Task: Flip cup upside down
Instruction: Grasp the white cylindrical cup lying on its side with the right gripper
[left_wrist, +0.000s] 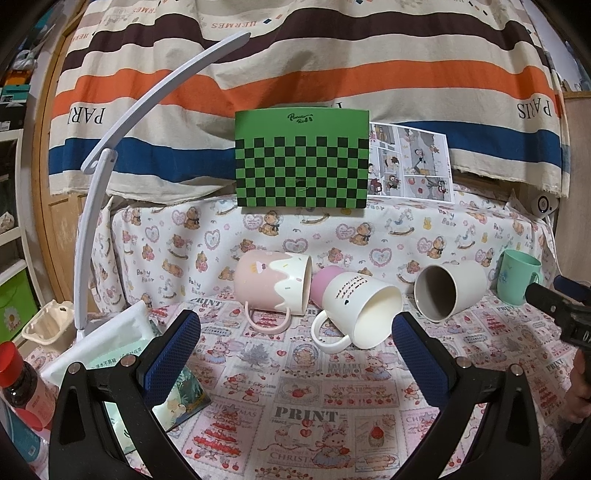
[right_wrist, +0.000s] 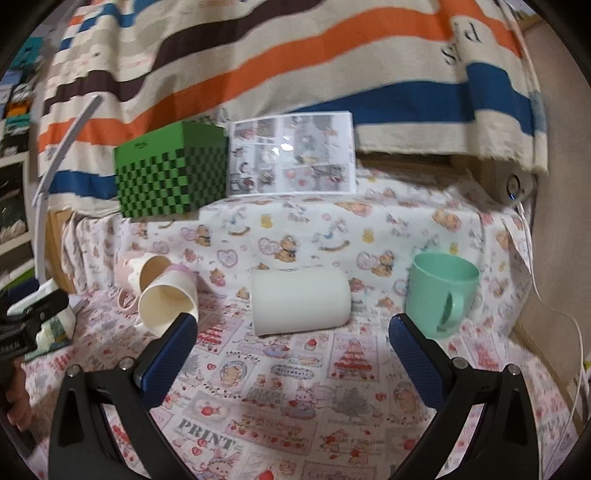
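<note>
Several cups are on the printed cloth. A pink mug with white drip glaze (left_wrist: 273, 286) lies on its side. A white mug with a lilac base (left_wrist: 360, 312) lies beside it, mouth toward me. A plain white cup (left_wrist: 448, 291) lies on its side; it also shows in the right wrist view (right_wrist: 299, 301). A mint green mug (right_wrist: 439, 293) stands upright at the right, also seen in the left wrist view (left_wrist: 517, 277). My left gripper (left_wrist: 295, 332) is open and empty, just short of the white mug. My right gripper (right_wrist: 293, 328) is open and empty, just before the plain white cup.
A green checkered box (left_wrist: 302, 158) and a comic sheet (left_wrist: 410, 162) stand at the back. A white lamp arm (left_wrist: 110, 155), a wipes pack (left_wrist: 107, 343) and a red-capped bottle (left_wrist: 20, 384) are at the left. A striped cloth hangs behind.
</note>
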